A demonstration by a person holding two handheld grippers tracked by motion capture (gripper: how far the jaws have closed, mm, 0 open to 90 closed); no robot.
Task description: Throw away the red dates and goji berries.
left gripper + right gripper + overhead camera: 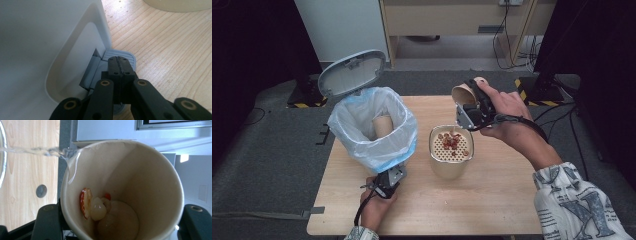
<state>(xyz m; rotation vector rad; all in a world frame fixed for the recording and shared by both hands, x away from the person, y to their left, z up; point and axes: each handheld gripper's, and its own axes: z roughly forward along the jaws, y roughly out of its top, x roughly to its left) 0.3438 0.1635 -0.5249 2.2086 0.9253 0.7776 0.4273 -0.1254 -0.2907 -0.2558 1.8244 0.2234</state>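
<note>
My right gripper (469, 114) is shut on a tilted paper cup (463, 92) above a beige container (447, 171) topped by a perforated strainer holding red bits (452, 141). In the right gripper view the cup (145, 177) lies on its side between the jaws. Clear liquid (37, 150) runs off its rim, and fruit pieces (93, 206) cling inside. My left gripper (388, 179) is at the foot of a white pedal bin (362, 122). Its jaws are shut, and the tips (119, 60) rest on the grey pedal (130, 55). The bin's lid (352, 72) stands open.
The bin has a plastic bag liner, and another paper cup (383, 125) lies inside it. All of this stands on a wooden table (492, 205) with bare room at the front and right. Dark floor, cables and furniture legs lie beyond the far edge.
</note>
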